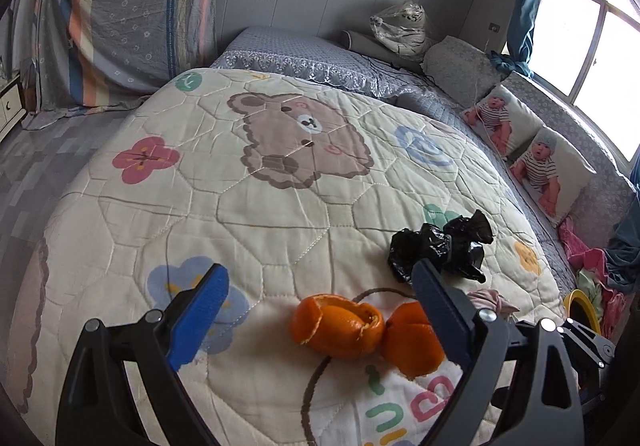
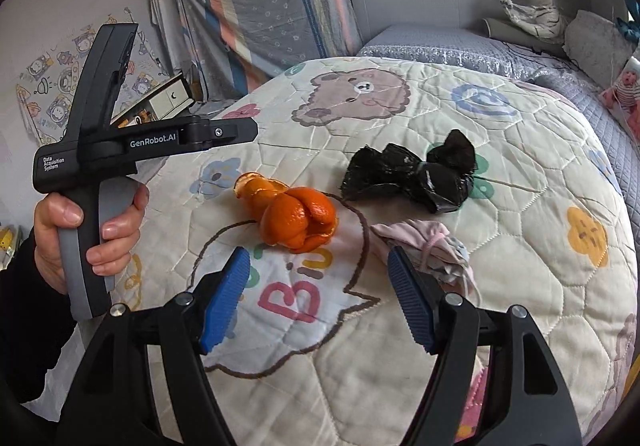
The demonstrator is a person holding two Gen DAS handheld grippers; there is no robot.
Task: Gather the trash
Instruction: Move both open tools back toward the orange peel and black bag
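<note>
Orange peel (image 1: 352,330) lies on the cream bear quilt (image 1: 260,205), in two curled pieces. My left gripper (image 1: 320,310) is open and empty, its jaws on either side of the peel, just above the quilt. A crumpled black plastic bag (image 1: 440,246) lies beyond the right finger. In the right wrist view the peel (image 2: 296,217) and the black bag (image 2: 412,173) lie ahead of my right gripper (image 2: 320,290), which is open and empty above the quilt (image 2: 520,246). A crumpled pink-grey tissue (image 2: 432,250) lies by its right finger.
The left gripper's handle (image 2: 92,165), held in a hand, shows at the left of the right wrist view. Pillows with baby photos (image 1: 532,157) line the right side of the bed. A yellow bin rim (image 1: 580,306) and clothes lie beside the bed at right.
</note>
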